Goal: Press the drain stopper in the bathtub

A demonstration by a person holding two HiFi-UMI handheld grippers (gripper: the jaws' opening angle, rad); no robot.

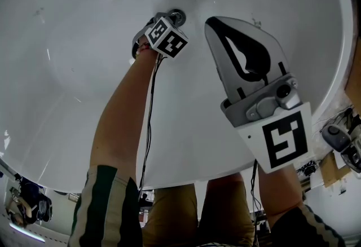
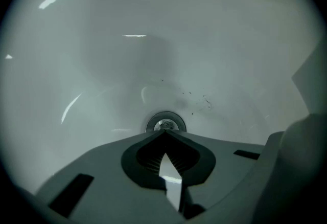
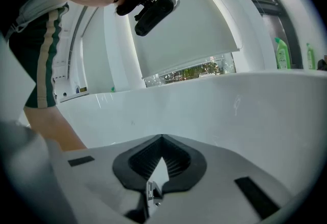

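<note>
the small round chrome drain stopper [image 2: 165,124] sits at the bottom of the white glossy bathtub [image 1: 67,43], just far of the left gripper [image 2: 164,133], its fingers clenched on nothing. if pushed off centre, the narrow tip may slide off the smooth metal. the right gripper [image 1: 210,21] is also clenched and empty.

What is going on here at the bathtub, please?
A person leans over the white bathtub with a gripper in each hand. The left gripper, jaws shut, points down with its tips right at the drain stopper; whether it presses yet is unclear. The right gripper, also shut and empty, is held above the bathtub.
</note>
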